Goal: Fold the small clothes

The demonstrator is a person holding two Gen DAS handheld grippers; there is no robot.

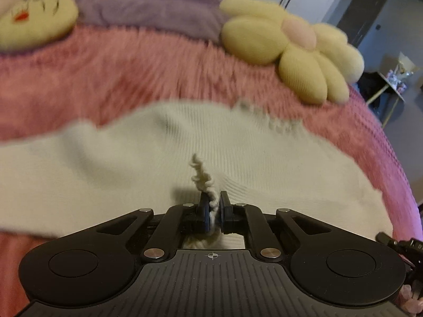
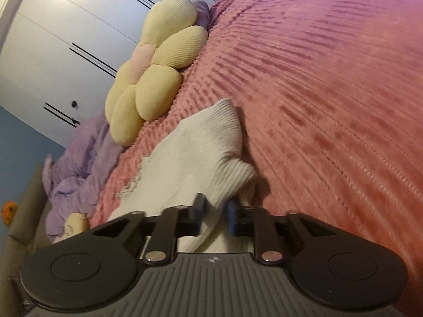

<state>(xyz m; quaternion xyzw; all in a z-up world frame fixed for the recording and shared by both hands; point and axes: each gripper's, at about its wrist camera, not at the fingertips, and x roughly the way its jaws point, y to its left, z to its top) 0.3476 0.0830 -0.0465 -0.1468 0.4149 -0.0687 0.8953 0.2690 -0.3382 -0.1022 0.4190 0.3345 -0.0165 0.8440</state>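
Folding's barely started imo: the cream ribbed knit top (image 1: pixel 132 163) lies spread across the middle of the frame on the fuzzy pink bedspread (image 1: pixel 119 74), no clean fold yet. Left gripper (image 1: pixel 213 206), bottom center and angled down, is pinching its crinkly edge. Right gripper (image 2: pixel 215 211), tilted sideways, has its jaws clamped on the ribbed hem.
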